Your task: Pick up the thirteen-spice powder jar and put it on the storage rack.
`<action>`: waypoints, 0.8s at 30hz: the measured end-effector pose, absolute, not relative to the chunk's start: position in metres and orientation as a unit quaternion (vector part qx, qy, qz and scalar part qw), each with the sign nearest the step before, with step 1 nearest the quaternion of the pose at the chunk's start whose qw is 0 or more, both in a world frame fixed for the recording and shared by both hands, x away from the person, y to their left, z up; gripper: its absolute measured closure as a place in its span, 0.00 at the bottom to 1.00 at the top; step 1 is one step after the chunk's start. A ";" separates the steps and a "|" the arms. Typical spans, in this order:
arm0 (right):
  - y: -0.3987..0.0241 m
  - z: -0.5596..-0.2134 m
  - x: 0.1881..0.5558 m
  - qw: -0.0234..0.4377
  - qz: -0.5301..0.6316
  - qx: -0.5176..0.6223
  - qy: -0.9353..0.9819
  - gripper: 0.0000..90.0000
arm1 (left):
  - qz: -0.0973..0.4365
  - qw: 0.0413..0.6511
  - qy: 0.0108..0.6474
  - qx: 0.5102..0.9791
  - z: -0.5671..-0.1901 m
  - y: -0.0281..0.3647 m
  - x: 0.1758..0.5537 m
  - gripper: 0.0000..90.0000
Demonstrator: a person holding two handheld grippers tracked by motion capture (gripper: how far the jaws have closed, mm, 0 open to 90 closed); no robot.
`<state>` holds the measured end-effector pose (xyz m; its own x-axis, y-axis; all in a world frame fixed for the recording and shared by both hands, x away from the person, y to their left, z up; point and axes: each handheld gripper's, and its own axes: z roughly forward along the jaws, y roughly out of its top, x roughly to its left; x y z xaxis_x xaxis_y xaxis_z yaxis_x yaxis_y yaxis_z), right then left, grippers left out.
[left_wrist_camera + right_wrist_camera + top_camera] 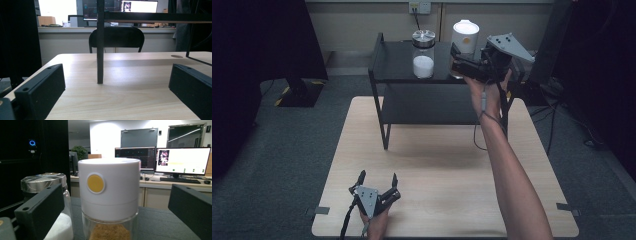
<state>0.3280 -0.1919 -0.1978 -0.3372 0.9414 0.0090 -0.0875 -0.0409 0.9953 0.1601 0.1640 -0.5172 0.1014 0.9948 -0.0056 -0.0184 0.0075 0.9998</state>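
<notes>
While no writing can be read on it, the white-lid jar (109, 195) carries a yellow dot on its lid and brown powder below. It stands at centre frame in the right gripper view, between the right gripper (458, 62)'s wide-apart jaws, untouched, on the black shelf (399, 70) near its right edge, with the steel-lid jar (423, 54) just beside it. Lower left in the high view, the left gripper (377, 181) rests on the table (437, 165), jaws apart around nothing, with bare wood ahead.

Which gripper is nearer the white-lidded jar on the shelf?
Right. The right gripper is at the white-lidded jar, open jaws either side. The left gripper rests open at the table's near edge.
</notes>
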 end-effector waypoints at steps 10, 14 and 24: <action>-0.199 -0.199 0.308 0.425 0.612 0.386 0.544 0.00 | 0.478 0.531 0.471 0.518 -0.517 0.164 0.160 0.00; -0.200 -0.203 0.299 0.423 0.614 0.383 0.545 0.00 | 0.477 0.531 0.471 0.518 -0.517 0.164 0.160 0.00; -0.199 -0.217 0.271 0.427 0.615 0.376 0.547 0.00 | 0.478 0.531 0.471 0.518 -0.517 0.164 0.160 0.00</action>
<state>0.2713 -0.1990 -0.2166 -0.3537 0.9353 -0.0045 -0.1142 -0.0384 0.9927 0.1602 0.1636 -0.5172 0.0995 0.9950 -0.0055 -0.0184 0.0074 0.9998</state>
